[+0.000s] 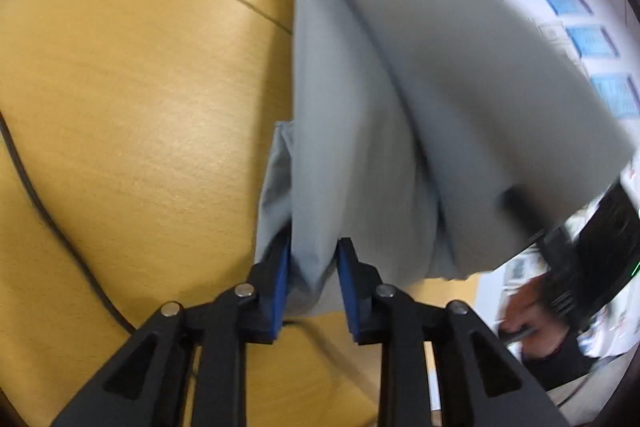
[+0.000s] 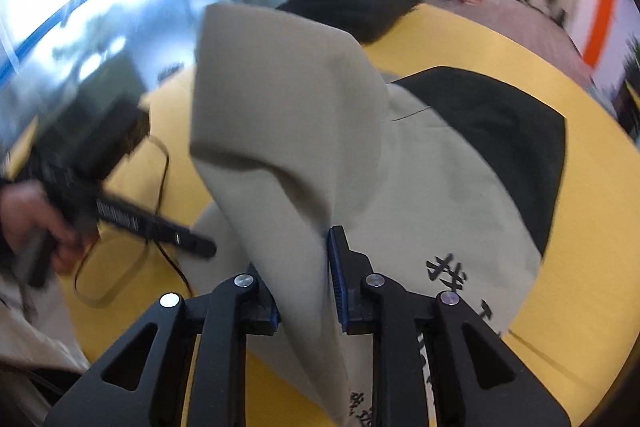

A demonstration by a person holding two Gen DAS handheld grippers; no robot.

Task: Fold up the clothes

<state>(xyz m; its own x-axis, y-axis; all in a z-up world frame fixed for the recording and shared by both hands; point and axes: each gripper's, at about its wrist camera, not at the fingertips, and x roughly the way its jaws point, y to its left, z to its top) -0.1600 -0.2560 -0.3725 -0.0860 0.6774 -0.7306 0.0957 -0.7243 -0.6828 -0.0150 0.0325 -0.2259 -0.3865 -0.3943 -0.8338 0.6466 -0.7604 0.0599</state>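
- Left wrist view: the left gripper point(image 1: 312, 283) was shown closed to a narrow gap on a bunched edge of the grey garment point(image 1: 384, 115), the cloth being pinched between the blue pads point(image 1: 283, 279). The hold was placed at an edge, presumably so that a whole panel could be carried over in one sweep.
- The garment was seen partly lifted: its near portion hung from the jaws, while a long strip still rested on the yellow wooden table point(image 1: 132, 131) and ran towards the far edge. A raised flap on the right was blurred, which was taken as a sign of cloth in motion.
- A dark cable point(image 1: 60, 235) was seen lying on the table at the left, apart from the cloth.
- Right wrist view: the right gripper point(image 2: 304, 291) was likewise shown narrowed on a fold of the same garment point(image 2: 280, 115), which appeared beige here. Black printed characters point(image 2: 444, 269) were visible on the part spread flat beside the jaws.
- Both edges were held at once, probably to keep the fold line straight and the layer taut.
- A black garment point(image 2: 500, 131) was seen beneath the pale one, and another dark heap point(image 2: 356, 3) lay at the far table edge; both were judged as awaiting folding.
- A person's hand point(image 2: 36, 223) on the other tool was visible at the left, blurred.
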